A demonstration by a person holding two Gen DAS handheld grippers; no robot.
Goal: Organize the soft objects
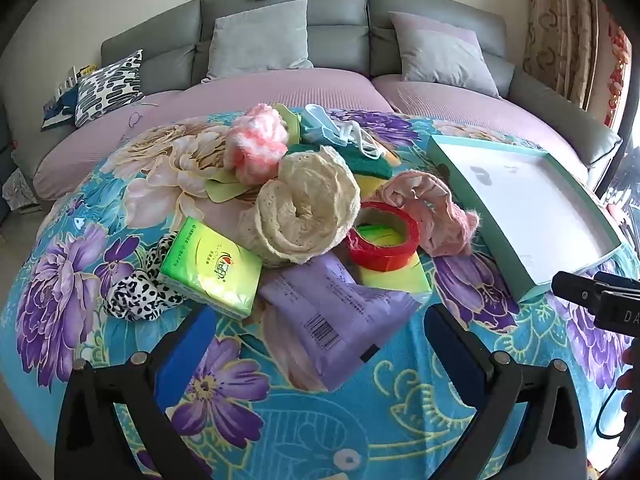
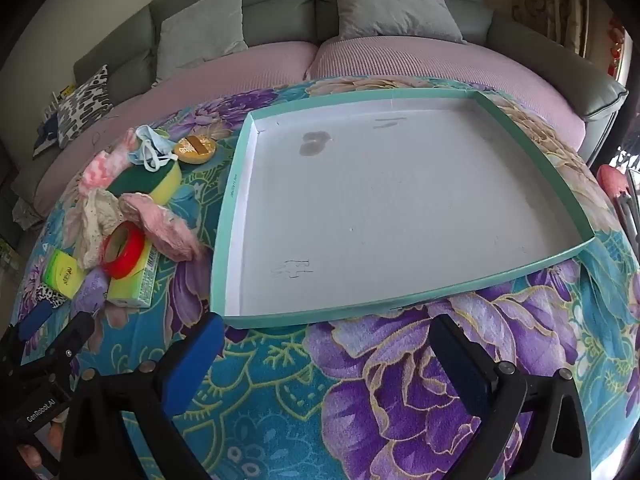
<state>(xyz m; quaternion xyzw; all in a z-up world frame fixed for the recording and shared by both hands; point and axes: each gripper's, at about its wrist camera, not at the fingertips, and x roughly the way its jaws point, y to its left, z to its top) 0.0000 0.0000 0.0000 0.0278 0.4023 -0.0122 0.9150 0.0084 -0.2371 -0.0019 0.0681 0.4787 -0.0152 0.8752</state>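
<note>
Floral fleece blanket [image 1: 360, 412], turquoise with big purple and cream flowers, is covering the whole work surface, and a grey sofa [image 1: 280, 12] with lilac seat covers is standing behind it.

Nearest the left camera, the left gripper [image 1: 320, 344] is hovering with its blue-padded fingers [image 1: 188, 344] spread wide and nothing between them, just short of the pile. The right gripper [image 2: 326, 356] is likewise hanging released and empty, just in front of the tray [image 2: 400, 308].

Taking the red tape roll [image 1: 382, 240] as landmark: in front of it a smooth purple plastic packet [image 1: 336, 304] with a printed barcode is lying flat. To its left a glossy green tissue pack [image 1: 212, 268] with writing too small to read is sitting, and beyond that a black-and-white spotted cloth [image 1: 136, 296]. Under the roll a yellow-green box [image 1: 396, 276] is showing. Touching the roll on its left, a cream lace cloth [image 1: 308, 208] is curling into a loose rosette. Just right of the roll a fuzzy pink cloth [image 1: 436, 212] is lying crumpled. Behind the roll a green-and-yellow sponge [image 2: 154, 182], a pale blue face mask [image 2: 150, 148], a fluffy pink-and-white puff [image 1: 256, 148] and a round gold tin [image 2: 195, 149] are resting.

Right of the roll, the shallow square cardboard tray, teal outside and white inside, is lying empty.

On the left gripper's body, in the right camera, "GenRobot.AI" is reading.
</note>
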